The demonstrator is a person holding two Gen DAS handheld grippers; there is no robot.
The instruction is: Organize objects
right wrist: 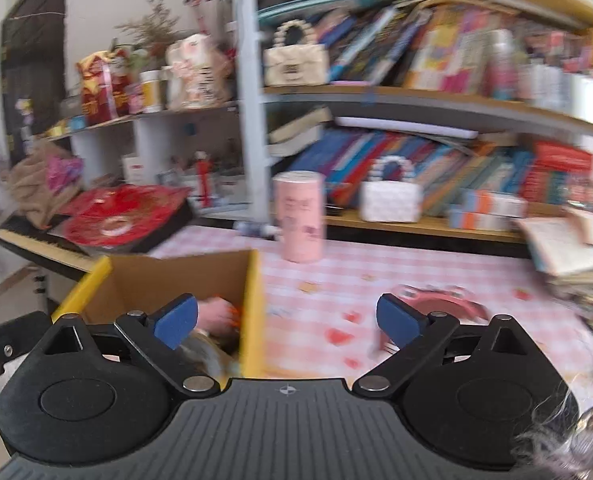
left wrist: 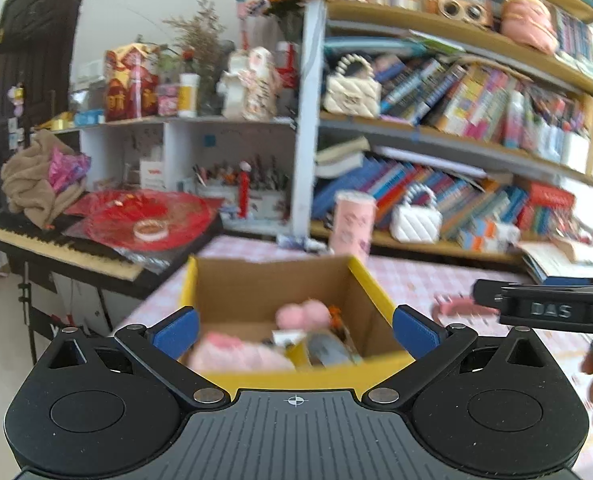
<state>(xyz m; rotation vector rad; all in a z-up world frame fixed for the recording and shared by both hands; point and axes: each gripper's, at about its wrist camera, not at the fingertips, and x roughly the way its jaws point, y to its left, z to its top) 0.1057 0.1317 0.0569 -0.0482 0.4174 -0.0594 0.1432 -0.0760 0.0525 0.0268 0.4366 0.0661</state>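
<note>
A yellow-edged cardboard box (left wrist: pixel 272 276) stands on the pink checked table and holds several items, among them a pink plush (left wrist: pixel 302 314) and a pink soft thing (left wrist: pixel 236 354). My left gripper (left wrist: pixel 295 330) is open and empty, its blue pads level with the box's near corners. The box also shows in the right wrist view (right wrist: pixel 252 304) at the left. My right gripper (right wrist: pixel 286 322) is open and empty over the table, beside the box's right wall. A pink round object (right wrist: pixel 444 300) lies on the table just past the right pad. The right gripper's side (left wrist: pixel 552 308) shows in the left wrist view.
A tall pink canister (right wrist: pixel 299 216) stands at the table's back. Behind it is a bookshelf (right wrist: pixel 436 224) with books and white handbags. A keyboard (left wrist: pixel 56 248) with red items on it stands left of the table. Stacked books (right wrist: pixel 576 252) lie at the right.
</note>
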